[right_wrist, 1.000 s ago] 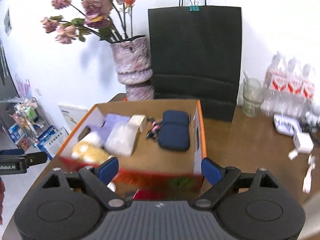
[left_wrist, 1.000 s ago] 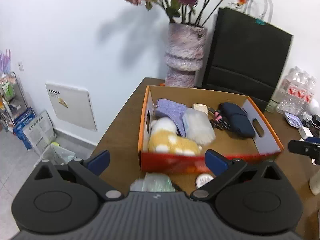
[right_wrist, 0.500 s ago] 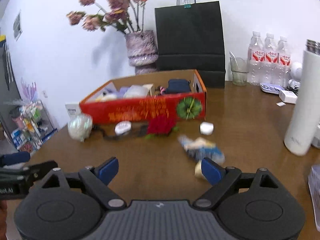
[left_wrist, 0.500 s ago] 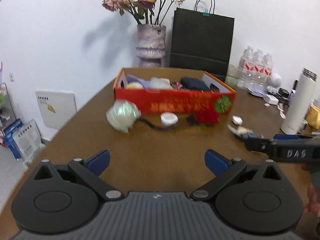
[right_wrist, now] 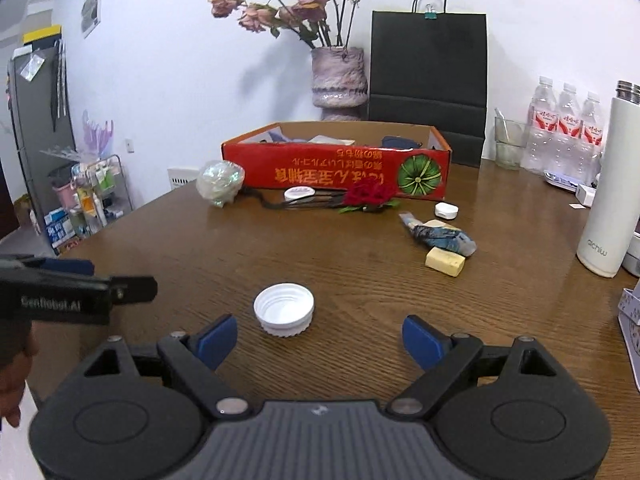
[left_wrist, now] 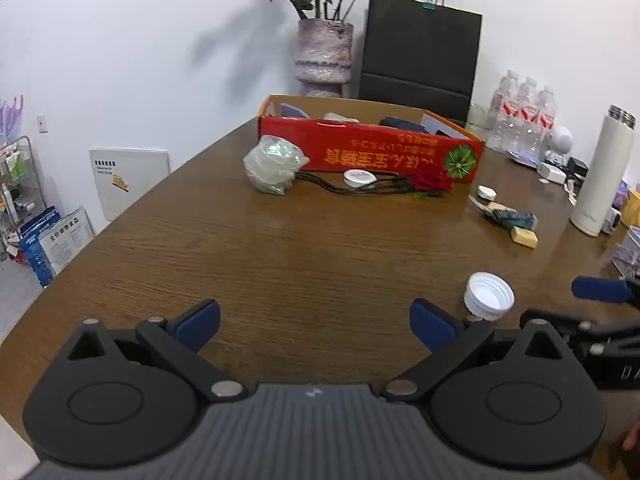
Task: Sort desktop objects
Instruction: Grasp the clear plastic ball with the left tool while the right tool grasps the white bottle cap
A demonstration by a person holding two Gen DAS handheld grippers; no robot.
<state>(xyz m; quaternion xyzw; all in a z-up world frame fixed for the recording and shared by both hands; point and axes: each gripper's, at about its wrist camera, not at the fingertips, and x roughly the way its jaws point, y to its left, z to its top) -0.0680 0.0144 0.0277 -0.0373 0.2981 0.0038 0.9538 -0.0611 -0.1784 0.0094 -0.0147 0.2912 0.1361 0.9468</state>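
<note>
A red cardboard box [left_wrist: 372,148] [right_wrist: 340,170] holding several items stands at the table's far middle. In front of it lie a crumpled clear bag [left_wrist: 272,164] [right_wrist: 220,180], a small white round tin [left_wrist: 358,177] [right_wrist: 299,193], a red flower with dark stems [left_wrist: 432,180] [right_wrist: 368,196], a white case [right_wrist: 446,210], a blue wrapped packet [right_wrist: 440,236] and a yellow block [right_wrist: 445,262]. A white jar lid [right_wrist: 284,309] [left_wrist: 489,296] lies near my right gripper [right_wrist: 319,338], which is open and empty. My left gripper [left_wrist: 314,322] is open and empty over bare table.
A white thermos [right_wrist: 612,184] stands at the right, with water bottles [right_wrist: 564,132], a glass [right_wrist: 507,142] and a black paper bag [right_wrist: 428,68] behind. A vase of dried flowers [right_wrist: 339,76] stands behind the box. The table's left edge [left_wrist: 120,216] drops to the floor.
Both grippers have pulled far back from above the box to the near side of the table. The jar lid has come into view.
</note>
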